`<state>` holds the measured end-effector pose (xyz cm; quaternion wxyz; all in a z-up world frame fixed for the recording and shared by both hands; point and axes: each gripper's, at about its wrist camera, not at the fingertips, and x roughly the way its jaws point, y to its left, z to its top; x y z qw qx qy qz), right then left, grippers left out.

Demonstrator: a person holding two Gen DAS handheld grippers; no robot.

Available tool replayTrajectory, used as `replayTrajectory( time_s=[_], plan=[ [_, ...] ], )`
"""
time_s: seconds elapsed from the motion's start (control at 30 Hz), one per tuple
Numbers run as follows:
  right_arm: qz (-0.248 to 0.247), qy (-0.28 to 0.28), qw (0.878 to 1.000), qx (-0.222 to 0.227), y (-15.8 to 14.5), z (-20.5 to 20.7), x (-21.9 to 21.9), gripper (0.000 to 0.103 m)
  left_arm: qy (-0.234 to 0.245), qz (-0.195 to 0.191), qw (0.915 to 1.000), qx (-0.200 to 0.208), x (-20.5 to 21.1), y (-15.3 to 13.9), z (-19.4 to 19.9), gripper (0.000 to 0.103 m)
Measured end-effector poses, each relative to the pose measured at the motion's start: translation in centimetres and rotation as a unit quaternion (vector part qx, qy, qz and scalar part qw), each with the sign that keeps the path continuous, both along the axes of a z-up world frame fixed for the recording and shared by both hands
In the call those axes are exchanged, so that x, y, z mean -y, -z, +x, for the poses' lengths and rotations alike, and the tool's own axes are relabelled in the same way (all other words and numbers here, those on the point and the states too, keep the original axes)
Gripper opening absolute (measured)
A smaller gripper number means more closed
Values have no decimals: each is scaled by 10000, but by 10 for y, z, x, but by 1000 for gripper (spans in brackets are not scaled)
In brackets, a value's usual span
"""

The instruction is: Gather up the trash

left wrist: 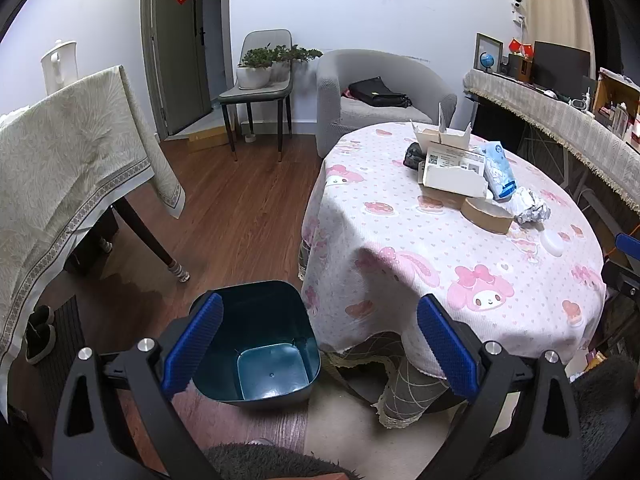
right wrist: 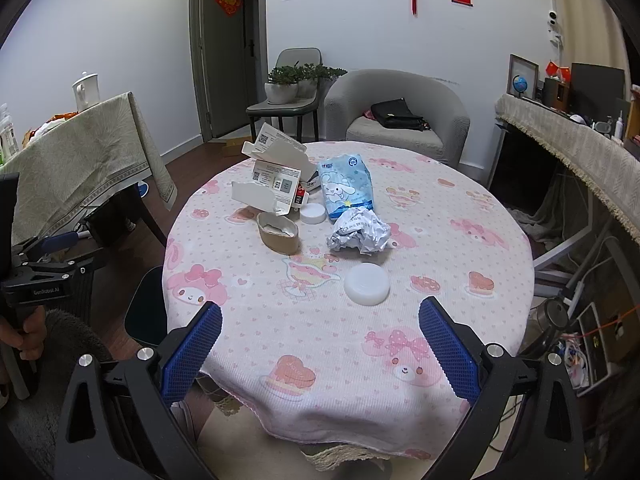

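Observation:
A dark teal trash bin [left wrist: 260,344] stands empty on the floor left of the round table [right wrist: 304,320]. My left gripper [left wrist: 320,312] is open and empty just above the bin's rim. On the table lie a crumpled paper ball [right wrist: 360,234], a white round lid [right wrist: 367,283], a smaller white lid [right wrist: 313,213], a brown tape roll [right wrist: 279,233], torn white cardboard boxes [right wrist: 272,176] and a blue tissue pack [right wrist: 346,184]. My right gripper [right wrist: 320,312] is open and empty over the table's near edge, short of the white lid. The bin's edge [right wrist: 146,308] shows at the table's left.
A second table with a beige cloth [left wrist: 68,168] stands left of the bin. A grey armchair [right wrist: 396,116] with a black bag and a chair with plants [right wrist: 286,96] stand behind the table. A cluttered desk [right wrist: 580,140] runs along the right. Cables lie on the floor [right wrist: 576,340] at right.

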<state>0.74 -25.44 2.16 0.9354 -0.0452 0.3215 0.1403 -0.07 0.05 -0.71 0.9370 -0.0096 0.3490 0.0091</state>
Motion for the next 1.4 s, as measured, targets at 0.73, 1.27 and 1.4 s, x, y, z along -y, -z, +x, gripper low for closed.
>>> replayTrajectory(
  time_s=[0.73,1.27,1.4],
  plan=[
    [-11,0,10000,-5,1,-1,-1,100,10,37,10000,-2,0,0,0,99],
    [-27,-8,10000,-19,1,0,-1,100,11,66,10000,-38,2,1,-1,99],
    [-28,-7,10000,-17,1,0,-1,100,7,62,10000,-38,2,2,-1,99]
  ],
)
